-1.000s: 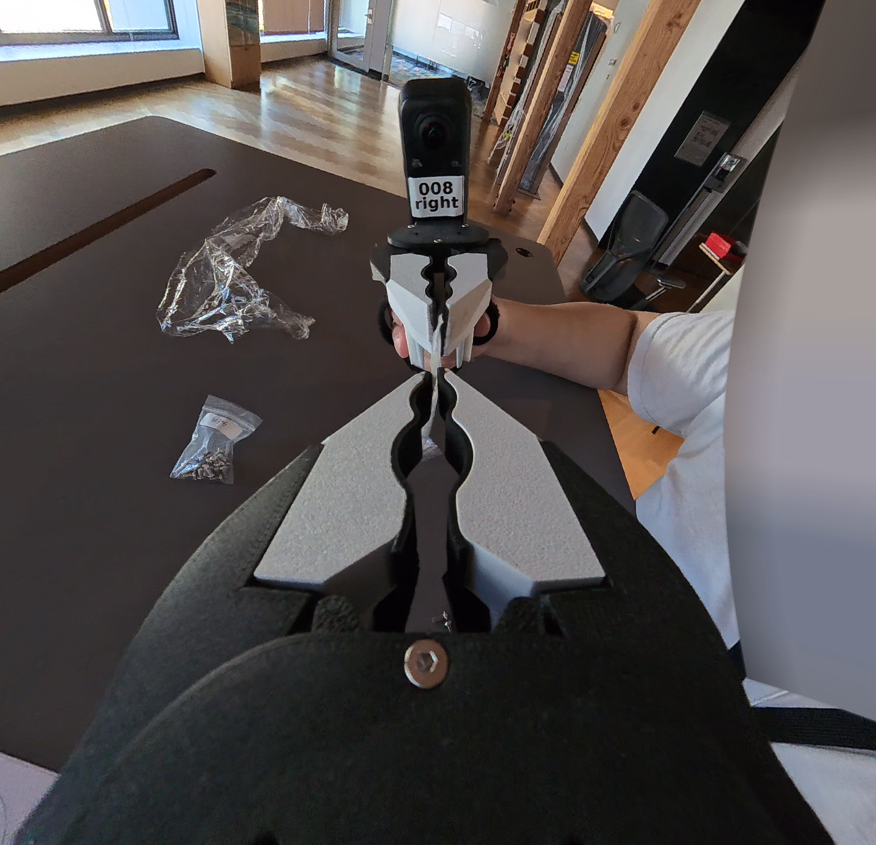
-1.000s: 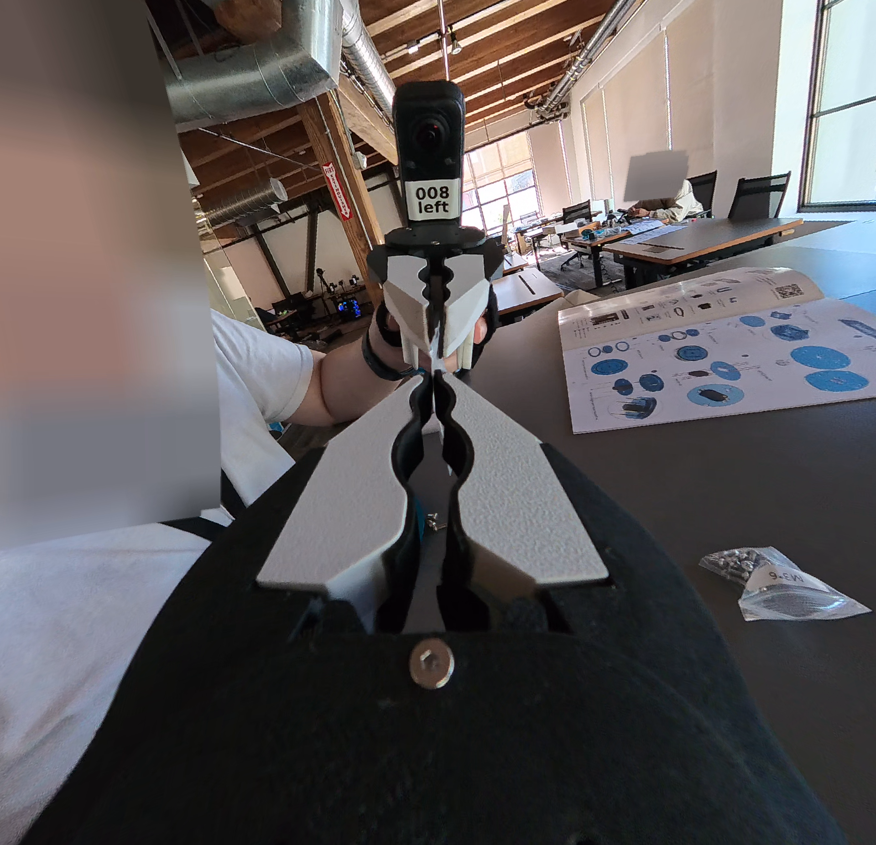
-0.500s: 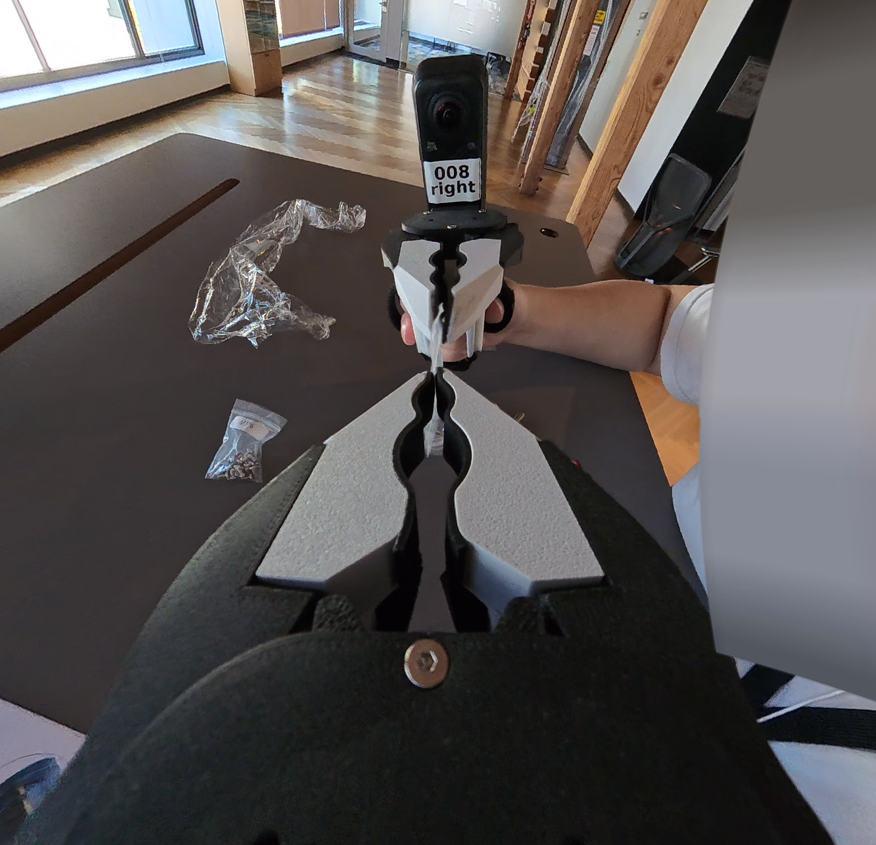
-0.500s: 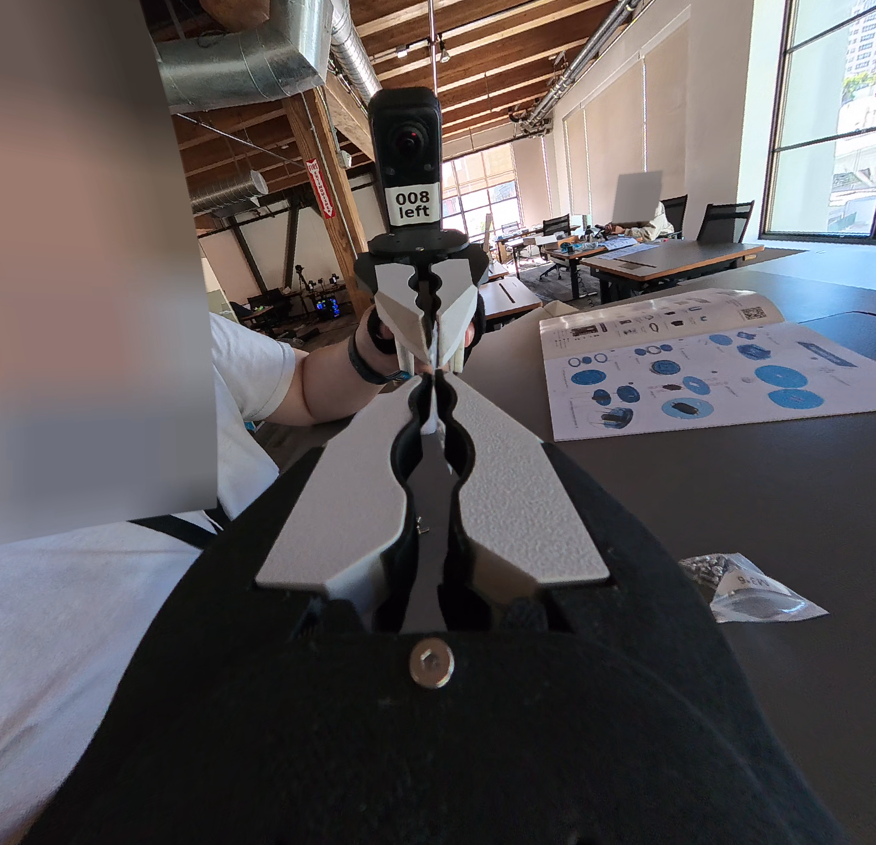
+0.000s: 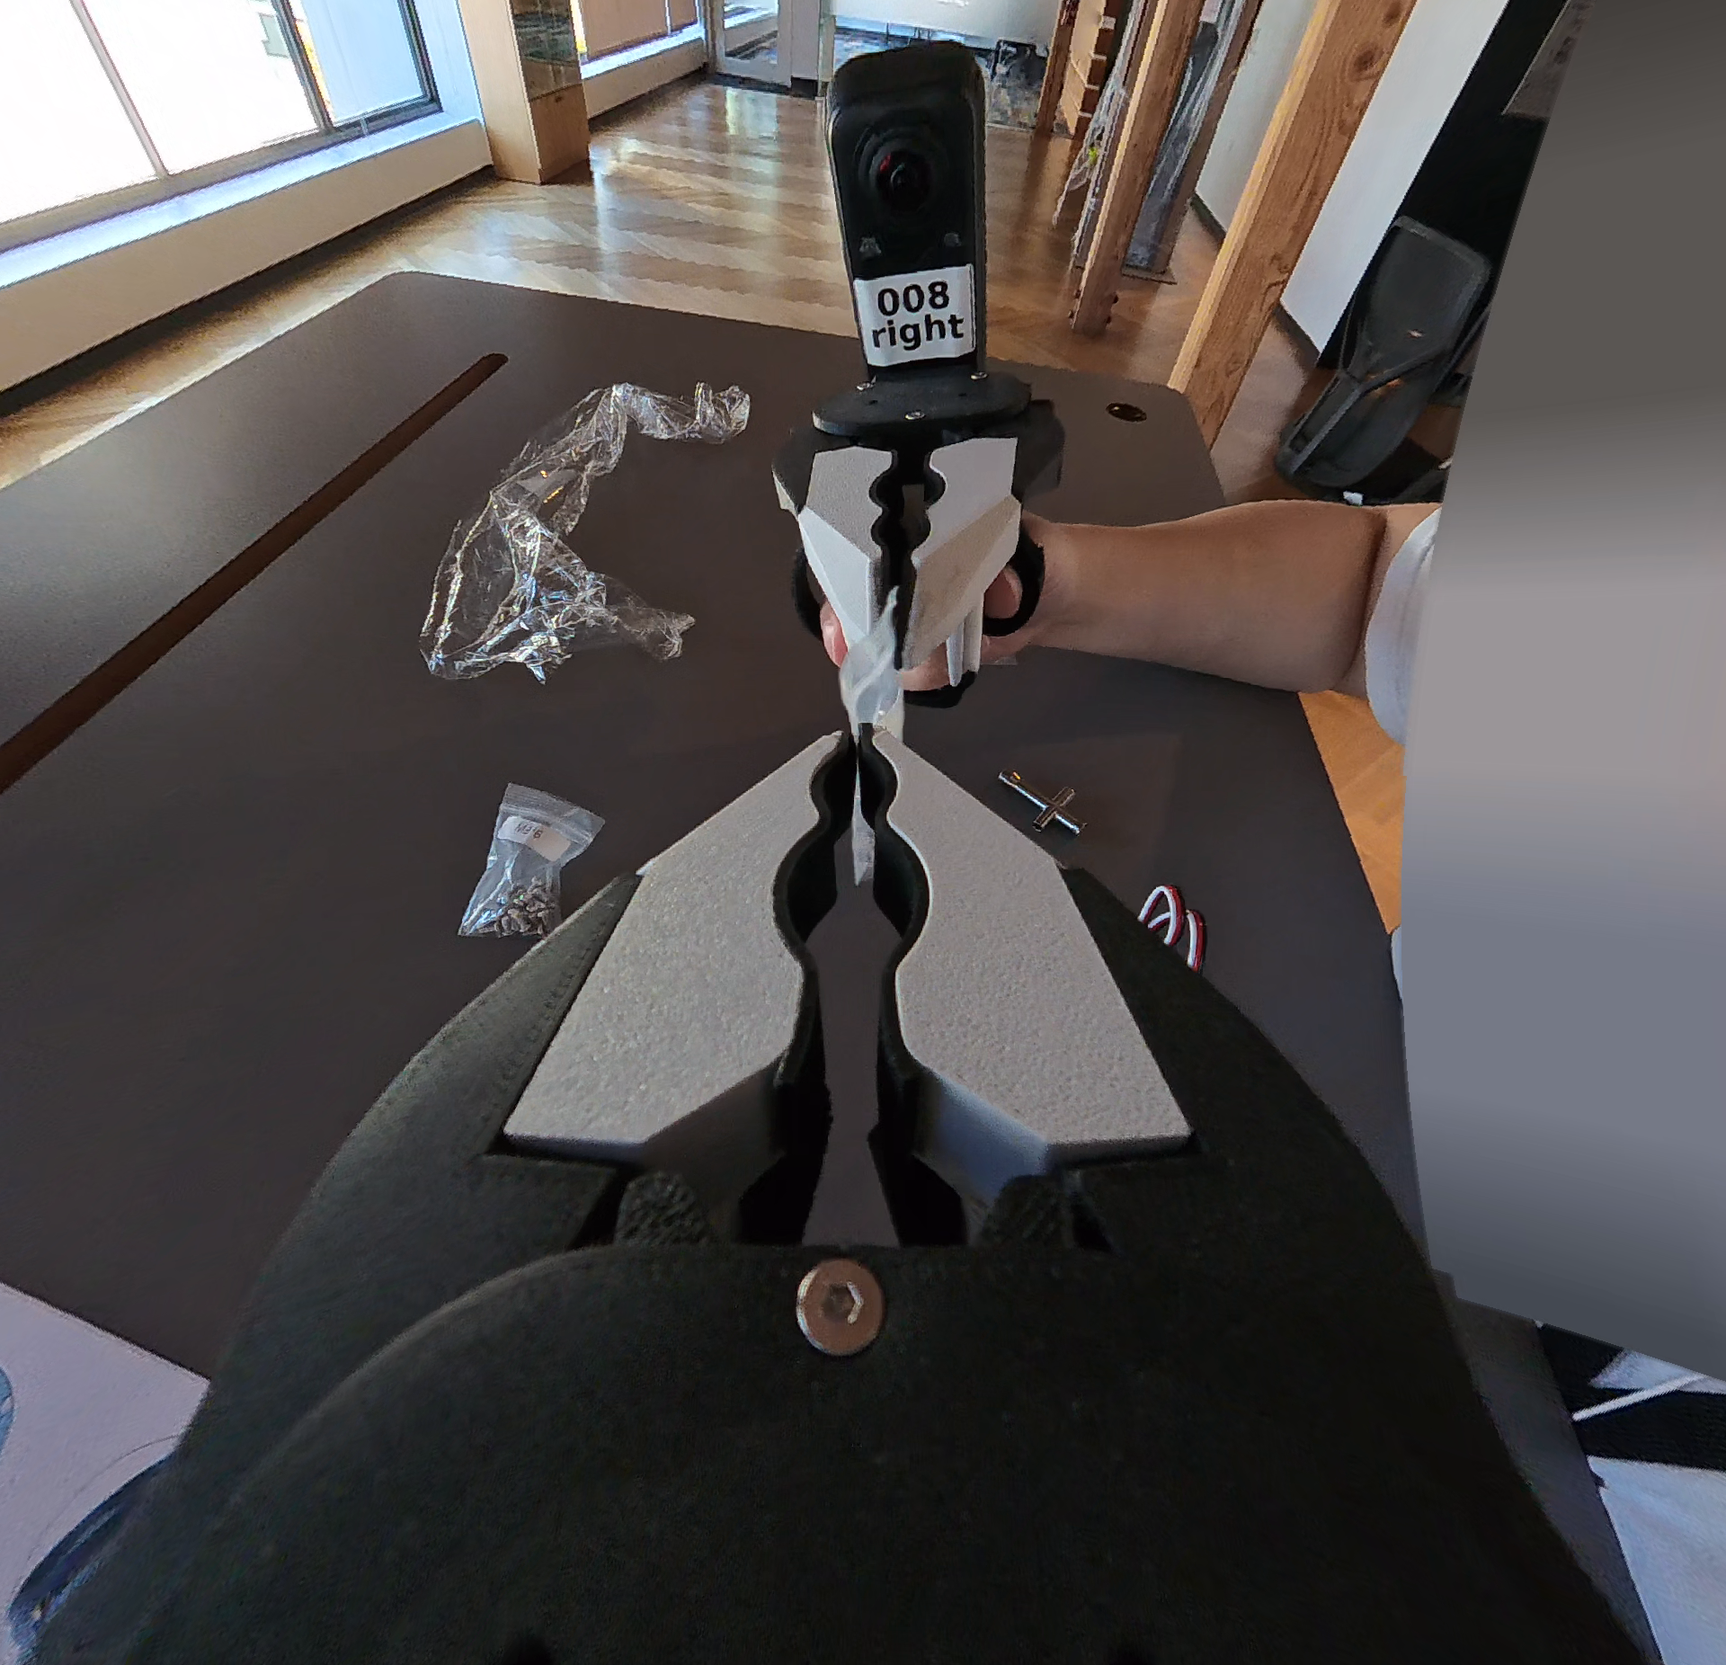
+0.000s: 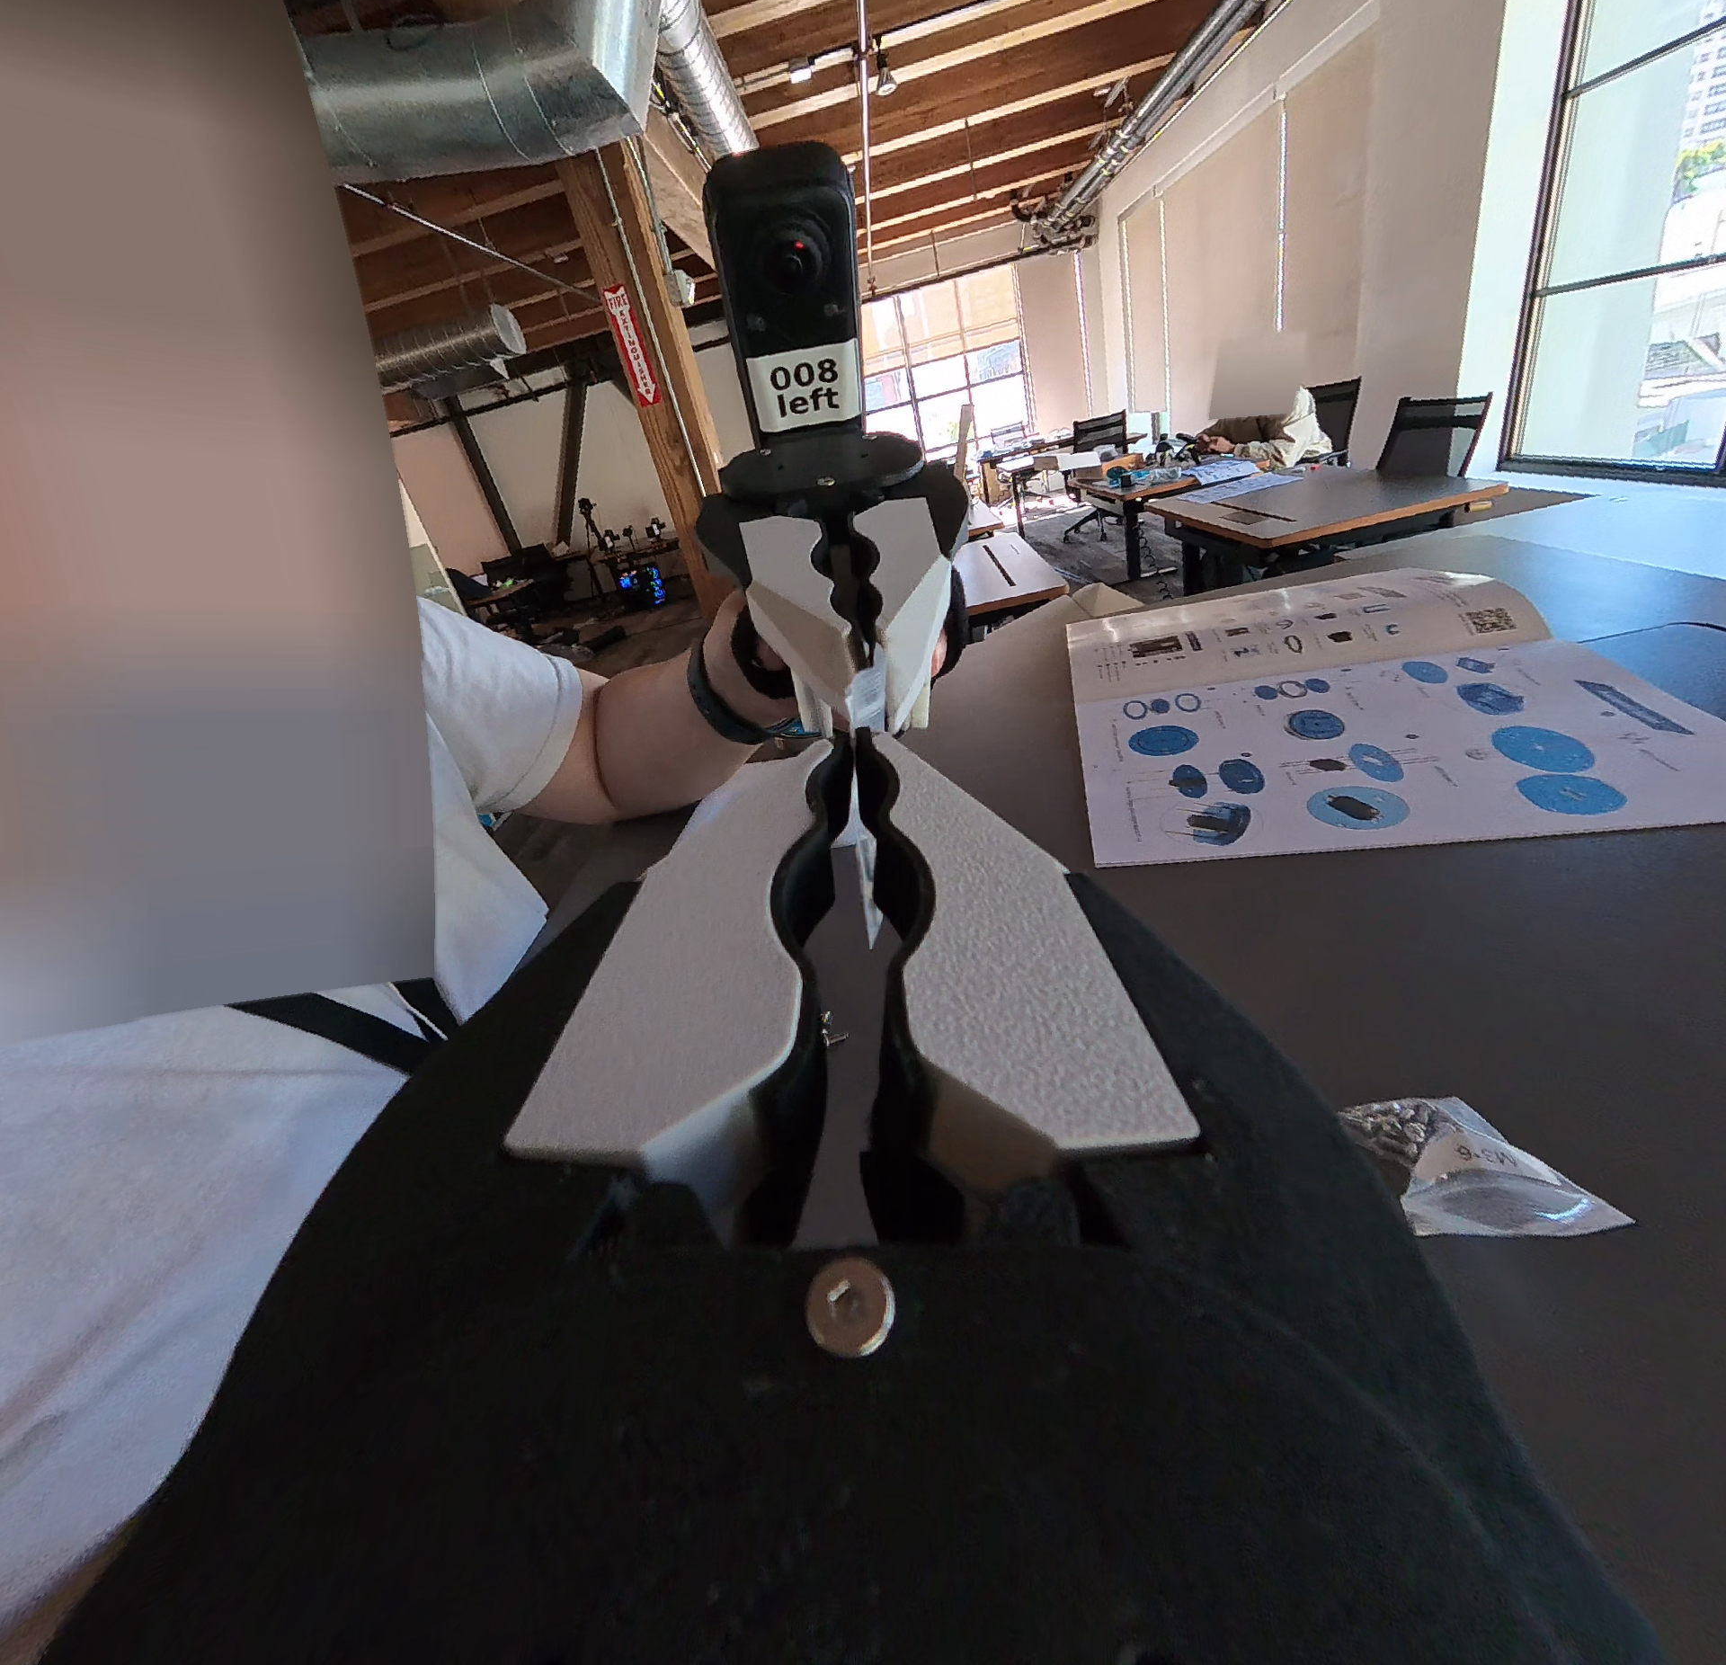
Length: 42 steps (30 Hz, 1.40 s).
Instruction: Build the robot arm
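Note:
My two grippers face each other tip to tip above a dark table. A small clear plastic bag is stretched between them. My left gripper is shut on one end of it. My right gripper is shut on the other end, held by a hand. In the right wrist view, my right gripper pinches the bag, and its edge runs back between the fingers. The left gripper faces it closely.
On the table lie crumpled clear wrap, a small zip bag of screws, a cross-shaped metal wrench and red-white wires. An open instruction booklet and the screw bag lie to the right. The person's torso is close behind. The grippers are tip to tip, or close to it.
The two grippers have drawn slightly apart, so more of the clear bag shows between the tips. Both views have shifted; the wrench and wires have come into the left wrist view.

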Each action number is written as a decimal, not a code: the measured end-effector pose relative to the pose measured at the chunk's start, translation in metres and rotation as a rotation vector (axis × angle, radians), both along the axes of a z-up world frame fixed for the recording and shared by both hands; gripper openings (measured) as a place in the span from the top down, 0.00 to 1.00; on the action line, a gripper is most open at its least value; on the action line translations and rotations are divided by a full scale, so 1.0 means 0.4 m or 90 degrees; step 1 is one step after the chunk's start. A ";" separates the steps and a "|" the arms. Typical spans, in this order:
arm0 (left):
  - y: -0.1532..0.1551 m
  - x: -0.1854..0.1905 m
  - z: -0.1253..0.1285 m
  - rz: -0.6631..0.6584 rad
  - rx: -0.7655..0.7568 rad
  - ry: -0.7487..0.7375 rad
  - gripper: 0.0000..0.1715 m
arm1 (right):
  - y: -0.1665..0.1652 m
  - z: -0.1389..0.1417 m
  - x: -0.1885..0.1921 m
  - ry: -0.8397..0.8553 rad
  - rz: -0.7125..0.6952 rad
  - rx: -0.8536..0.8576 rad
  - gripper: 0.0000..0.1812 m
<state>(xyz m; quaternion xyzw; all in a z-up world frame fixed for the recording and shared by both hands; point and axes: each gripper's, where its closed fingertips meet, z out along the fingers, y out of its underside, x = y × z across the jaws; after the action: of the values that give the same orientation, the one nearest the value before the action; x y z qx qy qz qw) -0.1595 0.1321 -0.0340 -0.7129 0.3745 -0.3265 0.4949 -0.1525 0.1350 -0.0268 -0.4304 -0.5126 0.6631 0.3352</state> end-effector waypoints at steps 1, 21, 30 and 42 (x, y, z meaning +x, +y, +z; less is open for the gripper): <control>-0.003 0.002 -0.001 -0.006 -0.002 0.000 1.00 | 0.001 0.000 0.000 0.000 -0.002 0.003 1.00; -0.033 0.028 -0.012 -0.067 0.007 -0.017 1.00 | -0.020 0.007 0.007 -0.010 0.058 -0.056 0.99; -0.039 0.031 -0.051 -0.062 0.023 0.070 1.00 | -0.037 -0.028 0.003 -0.109 0.062 -0.019 0.93; -0.080 0.034 -0.187 -0.159 -0.005 0.224 1.00 | -0.056 -0.172 0.030 -0.300 0.153 -0.026 0.95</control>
<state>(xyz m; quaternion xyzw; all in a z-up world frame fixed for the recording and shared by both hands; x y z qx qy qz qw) -0.1460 0.1000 -0.1086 -0.7089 0.5393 -0.2573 0.3747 -0.1407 0.1124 -0.0958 -0.5155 -0.6106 0.5897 0.1170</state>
